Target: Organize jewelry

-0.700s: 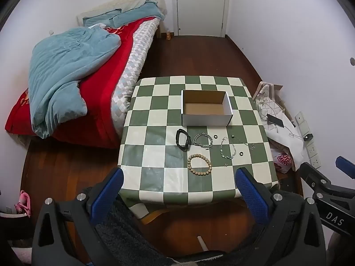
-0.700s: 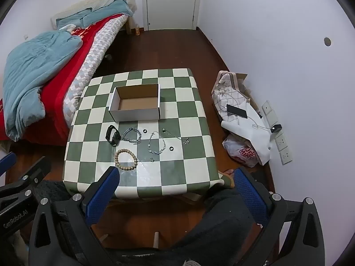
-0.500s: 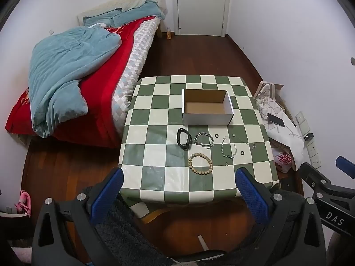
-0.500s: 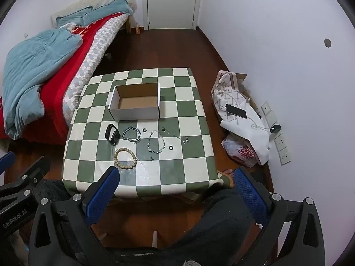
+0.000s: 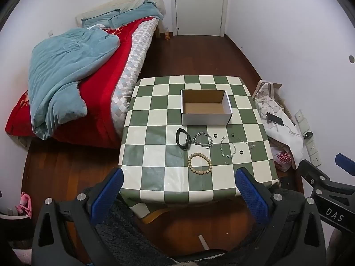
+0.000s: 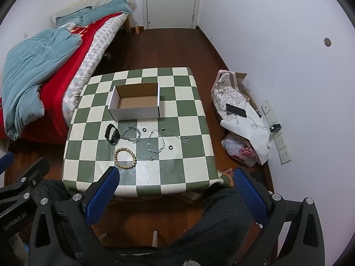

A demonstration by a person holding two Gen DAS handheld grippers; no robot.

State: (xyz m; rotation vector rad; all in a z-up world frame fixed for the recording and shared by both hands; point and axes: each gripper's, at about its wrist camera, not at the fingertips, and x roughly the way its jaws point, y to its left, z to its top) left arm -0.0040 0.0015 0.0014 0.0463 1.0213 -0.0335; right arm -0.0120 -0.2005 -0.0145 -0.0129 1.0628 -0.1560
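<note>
Both claws hang above the near edge of the checkered table (image 5: 155, 177), well short of the jewelry. The left gripper (image 5: 178, 185) and the right gripper (image 6: 175, 182) each have their 2 blue pads spread wide, holding nothing. At frame center an open cardboard box (image 5: 206, 119) sits empty; just below it lie a black band (image 5: 183, 138), a chain bracelet (image 5: 203, 139), a thin necklace (image 5: 227, 147) and a wooden bead bracelet (image 5: 199, 163).

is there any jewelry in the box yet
No, the cardboard box shows only its bare brown floor, while the wooden bead bracelet and black band lie on the checkered table in front of it.
</note>
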